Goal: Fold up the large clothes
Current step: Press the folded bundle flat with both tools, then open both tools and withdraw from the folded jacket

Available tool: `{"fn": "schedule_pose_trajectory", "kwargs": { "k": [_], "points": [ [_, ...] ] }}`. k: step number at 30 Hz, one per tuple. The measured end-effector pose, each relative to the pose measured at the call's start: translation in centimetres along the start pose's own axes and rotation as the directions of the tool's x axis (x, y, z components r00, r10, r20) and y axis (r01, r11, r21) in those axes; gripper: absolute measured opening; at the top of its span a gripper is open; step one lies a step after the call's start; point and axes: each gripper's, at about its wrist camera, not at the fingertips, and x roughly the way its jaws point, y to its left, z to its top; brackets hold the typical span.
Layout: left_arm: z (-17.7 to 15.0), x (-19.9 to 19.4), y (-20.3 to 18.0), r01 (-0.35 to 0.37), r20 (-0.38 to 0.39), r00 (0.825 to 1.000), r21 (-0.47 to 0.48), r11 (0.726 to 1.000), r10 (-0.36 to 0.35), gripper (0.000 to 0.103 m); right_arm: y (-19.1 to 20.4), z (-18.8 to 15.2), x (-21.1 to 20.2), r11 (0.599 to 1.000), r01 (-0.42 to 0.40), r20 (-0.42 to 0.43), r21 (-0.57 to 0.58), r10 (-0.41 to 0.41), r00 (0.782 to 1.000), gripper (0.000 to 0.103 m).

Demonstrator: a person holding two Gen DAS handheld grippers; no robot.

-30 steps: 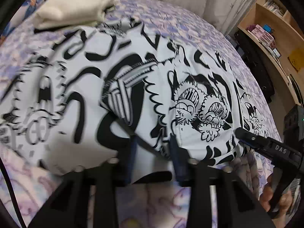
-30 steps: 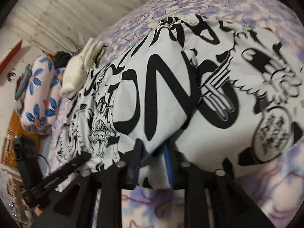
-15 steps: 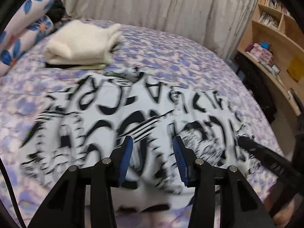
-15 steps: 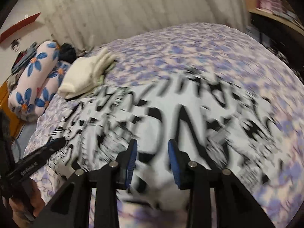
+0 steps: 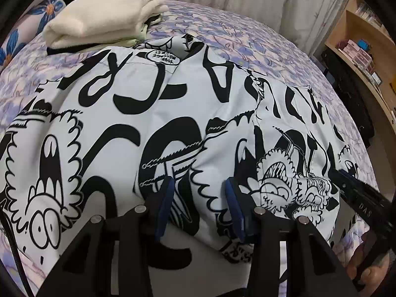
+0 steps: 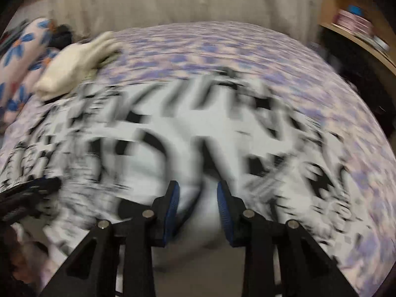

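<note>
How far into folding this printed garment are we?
Partway. The black-and-white printed garment lies on the bed with one panel folded across its middle. Left gripper and right gripper are open, holding nothing. Further folds remain. A folded cream garment lies behind.

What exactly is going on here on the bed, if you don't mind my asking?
A person with a handheld gripper in each hand is folding a black-and-white graphic-print garment spread on the floral bedspread. The left gripper and the right gripper are both open, poised over the garment's near edge. A folded cream garment lies beyond it. The right view is motion-blurred.
</note>
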Motion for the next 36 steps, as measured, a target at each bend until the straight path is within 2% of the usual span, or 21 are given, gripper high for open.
{"fn": "schedule_pose_trajectory", "kwargs": {
  "k": [1, 4, 5, 14, 18, 26, 30, 36],
  "points": [
    [-0.1, 0.0, 0.1, 0.001, 0.001, 1.000, 0.000, 1.000, -0.001, 0.042, -0.9, -0.2, 0.2, 0.999, 0.018, -0.017, 0.027, -0.018, 1.000, 0.034],
    [-0.4, -0.3, -0.1, -0.012, -0.001, 1.000, 0.005, 1.000, 0.012, 0.042, -2.8, -0.9, 0.1, 0.992, -0.045, -0.032, 0.116, 0.049, 0.998, 0.035],
    [-0.5, -0.4, -0.2, -0.016, -0.002, 1.000, 0.005, 1.000, 0.016, 0.042, -2.8, -1.1, -0.1, 0.991, -0.045, -0.028, 0.124, 0.049, 0.998, 0.035],
    [-0.9, -2.4, 0.1, -0.031, -0.024, 0.999, -0.036, 0.999, 0.030, 0.044, -0.9, -1.4, -1.5, 0.996, -0.028, -0.011, 0.087, 0.029, 1.000, 0.035],
    [-1.2, -3.2, 0.2, -0.050, -0.020, 0.999, -0.049, 0.998, 0.050, 0.051, -0.5, -1.3, -2.2, 0.997, -0.018, 0.000, 0.077, 0.018, 1.000, 0.035],
    [-1.7, -5.1, -0.3, -0.047, -0.040, 0.998, -0.067, 0.997, 0.045, 0.052, 0.1, -2.1, -3.2, 0.995, -0.043, -0.015, 0.092, 0.044, 0.999, 0.036],
    [-2.5, -6.5, -0.7, -0.016, -0.052, 0.999, -0.077, 0.997, 0.012, 0.052, 0.4, -2.9, -3.9, 0.994, -0.055, -0.022, 0.099, 0.058, 0.998, 0.036],
    [-4.2, -9.1, -1.4, -0.021, -0.046, 0.999, -0.038, 0.999, 0.020, 0.052, 0.8, -4.5, -5.6, 0.992, -0.076, -0.034, 0.101, 0.080, 0.996, 0.036]
  ]
}}
